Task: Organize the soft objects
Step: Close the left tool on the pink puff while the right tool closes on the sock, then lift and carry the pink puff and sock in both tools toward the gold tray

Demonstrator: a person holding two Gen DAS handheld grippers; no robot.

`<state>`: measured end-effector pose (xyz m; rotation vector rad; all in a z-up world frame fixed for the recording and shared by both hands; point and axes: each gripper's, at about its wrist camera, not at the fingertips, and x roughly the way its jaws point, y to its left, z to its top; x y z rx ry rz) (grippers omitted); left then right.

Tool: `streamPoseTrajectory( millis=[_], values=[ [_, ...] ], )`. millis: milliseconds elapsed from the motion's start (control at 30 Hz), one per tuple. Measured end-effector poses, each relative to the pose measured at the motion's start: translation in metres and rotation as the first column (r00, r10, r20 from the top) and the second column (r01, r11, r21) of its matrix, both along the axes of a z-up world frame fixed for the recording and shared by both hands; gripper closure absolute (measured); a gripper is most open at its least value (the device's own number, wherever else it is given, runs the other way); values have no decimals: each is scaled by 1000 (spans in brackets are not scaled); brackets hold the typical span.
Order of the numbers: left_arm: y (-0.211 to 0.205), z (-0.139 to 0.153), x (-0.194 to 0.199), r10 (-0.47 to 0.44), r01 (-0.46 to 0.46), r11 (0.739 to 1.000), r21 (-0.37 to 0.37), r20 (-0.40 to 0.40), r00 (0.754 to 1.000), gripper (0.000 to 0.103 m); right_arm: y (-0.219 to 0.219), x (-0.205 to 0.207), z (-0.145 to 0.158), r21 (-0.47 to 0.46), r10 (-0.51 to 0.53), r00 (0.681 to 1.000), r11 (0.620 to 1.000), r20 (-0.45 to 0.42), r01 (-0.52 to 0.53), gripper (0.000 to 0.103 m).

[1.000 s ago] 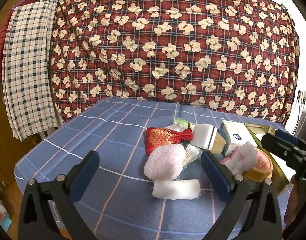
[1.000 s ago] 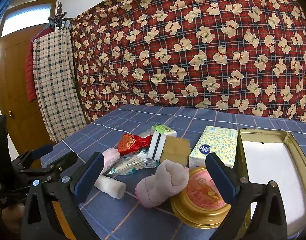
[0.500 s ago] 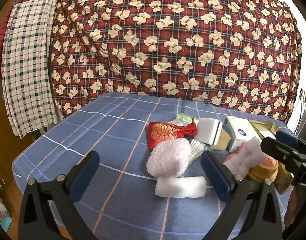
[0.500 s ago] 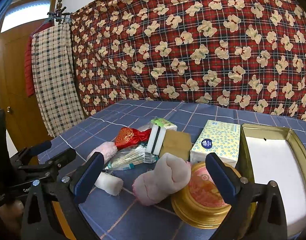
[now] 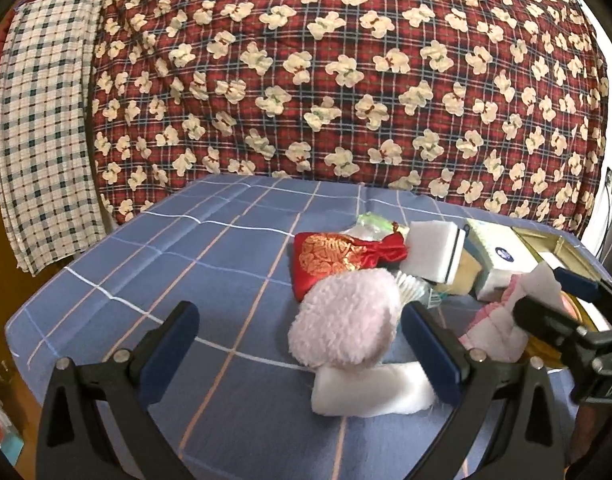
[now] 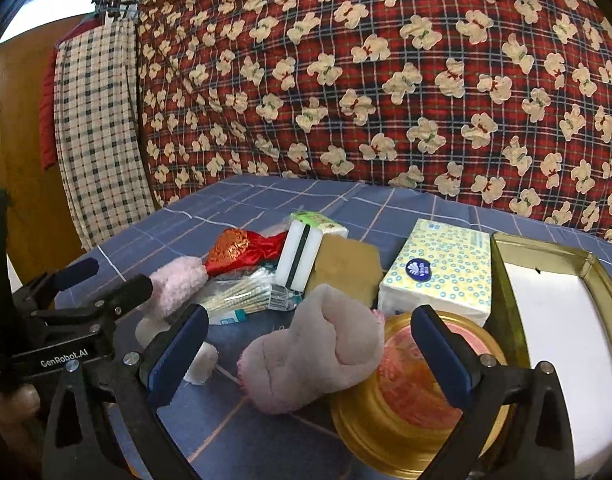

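Left wrist view: the left gripper (image 5: 298, 332) hangs low over the near edge of the bed (image 5: 178, 264), jaws spread wide and holding nothing, with the fluffy pink puff (image 5: 344, 320) sitting in the gap close to its right-hand finger and a white fleecy roll (image 5: 370, 392) lying just in front of the puff, touching it. Behind them, toward the middle of the bed, lies a red brocade pouch (image 5: 338, 258) beside a white sponge block (image 5: 436, 250). In the right wrist view the right gripper (image 6: 308, 350) is likewise spread and empty, framing a rolled greyish-pink plush cloth (image 6: 318, 354) that leans against a round gold tin (image 6: 410, 404); a tissue pack (image 6: 438, 270) and an open gold tin tray (image 6: 506, 280) sit toward the right edge. By the look of them, the puff, the roll and the plush cloth are all light and very compressible, so they should squash rather than slip; a pinch across the thick middle of each would likely hold best, since a grip near a loose end may let the cloth unroll or trail. The pouch looks satiny and may slide, so its gathered neck seems the surer place. The bundle of cotton swabs (image 6: 242, 298) in crinkly wrap is close by and could be dragged along.
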<state>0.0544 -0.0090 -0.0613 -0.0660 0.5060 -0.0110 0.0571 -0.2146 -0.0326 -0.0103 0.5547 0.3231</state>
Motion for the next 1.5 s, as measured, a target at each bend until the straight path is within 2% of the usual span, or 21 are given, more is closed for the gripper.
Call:
streamPoseTrajectory(
  millis=[133, 200, 267, 333, 433, 500, 533, 567, 600, 800, 1133, 1200, 1333, 1500],
  values=[
    [-5, -1, 4, -23, 23, 1000, 0, -3, 1000, 1, 8, 5, -7, -44, -1, 1000, 999, -16, 0, 1],
    [-9, -2, 8, -39, 39, 999, 4, -2, 999, 1, 12, 7, -10, -72, -3, 1000, 997, -20, 1, 4],
    [-11, -3, 12, -40, 40, 999, 20, -15, 999, 1, 16, 10, -15, -107, -5, 999, 994, -37, 1, 20],
    [-13, -5, 17, -64, 64, 998, 18, -25, 998, 2, 18, 13, -19, -123, -6, 998, 992, -58, -1, 27],
    [-14, -7, 21, -82, 83, 997, 3, -50, 995, 13, 22, 14, -20, -146, 1, 998, 989, -60, -9, 44],
    [-13, -9, 22, -105, 104, 994, -9, -52, 993, 32, 22, 15, -20, -148, 13, 998, 989, -66, -22, 57],
    [-14, -11, 24, -125, 124, 992, -19, -64, 990, 55, 23, 15, -20, -150, 18, 998, 988, -67, -28, 65],
    [-14, -14, 27, -139, 137, 990, -30, -84, 987, 77, 24, 14, -20, -144, 35, 997, 989, -66, -44, 65],
    [-13, -17, 29, -140, 137, 990, -40, -99, 985, 80, 24, 14, -20, -131, 61, 995, 989, -73, -70, 65],
    [-9, -13, 26, -153, 148, 986, -81, -63, 986, 86, 25, 6, -16, -99, 101, 994, 990, -30, -104, 67],
    [-6, 5, 25, -103, 108, 987, -115, 48, 994, 86, 21, 14, -6, -64, 106, 993, 993, 51, -103, 67],
    [-10, 7, 27, -103, 109, 986, -126, 57, 993, 86, 21, 14, -5, -57, 107, 992, 993, 67, -103, 67],
    [-21, 11, 30, -107, 115, 988, -103, 81, 991, 86, 19, 12, -2, -69, 96, 989, 994, 112, -88, 66],
    [-32, 15, 34, -125, 133, 985, -112, 74, 989, 86, 6, 12, 3, -24, 60, 986, 998, 156, -57, 66]
  ],
)
